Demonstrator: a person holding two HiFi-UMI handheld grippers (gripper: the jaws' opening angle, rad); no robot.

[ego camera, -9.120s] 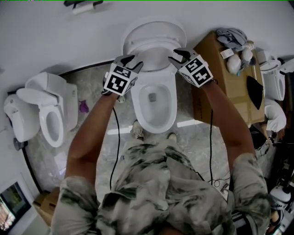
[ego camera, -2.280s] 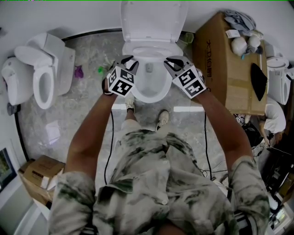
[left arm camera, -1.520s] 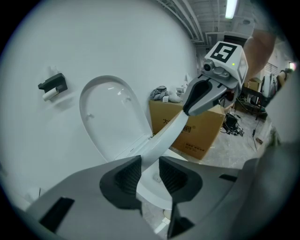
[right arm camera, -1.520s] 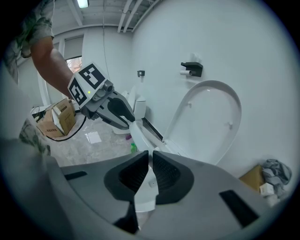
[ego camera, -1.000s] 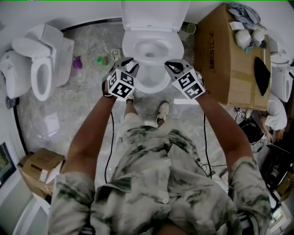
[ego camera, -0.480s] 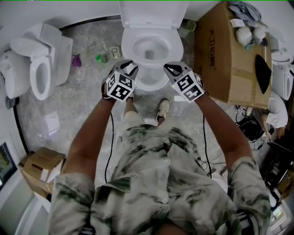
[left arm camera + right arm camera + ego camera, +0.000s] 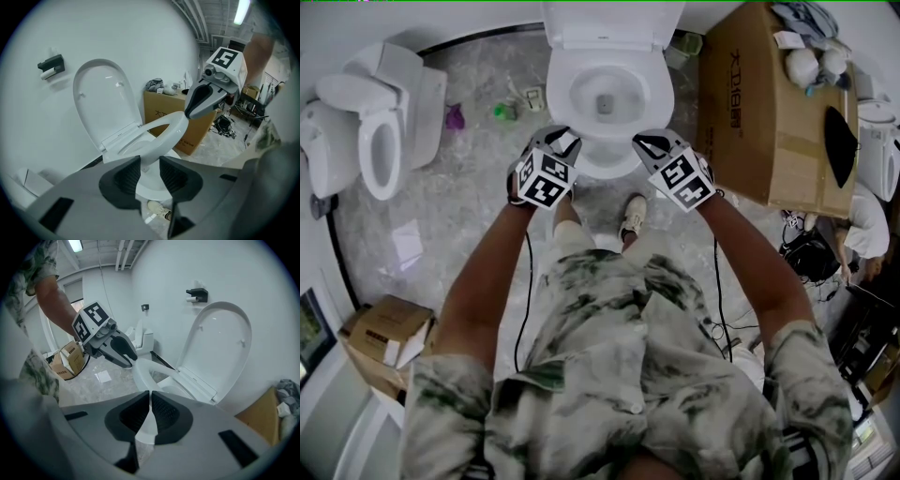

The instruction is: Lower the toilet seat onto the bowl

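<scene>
The toilet seat (image 7: pixel 161 131) hangs tilted partway above the bowl (image 7: pixel 149 188), hinged at the bowl's back edge, with the lid (image 7: pixel 101 98) upright behind it. Our left gripper (image 7: pixel 149 165) clamps the seat's front left rim, jaws set wide. Our right gripper (image 7: pixel 150 401), jaws almost together, meets the front right rim; we cannot tell whether it pinches. A cardboard box (image 7: pixel 759 103) stands just right of the bowl.

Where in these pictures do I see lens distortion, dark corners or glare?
Head view: soft, even light; the baseboard bends into an arc. Left gripper view: a round fisheye picture with black corners; the ceiling lamp is overexposed. Right gripper view: the same black corners, with a faint highlight on the raised toilet lid.
</scene>
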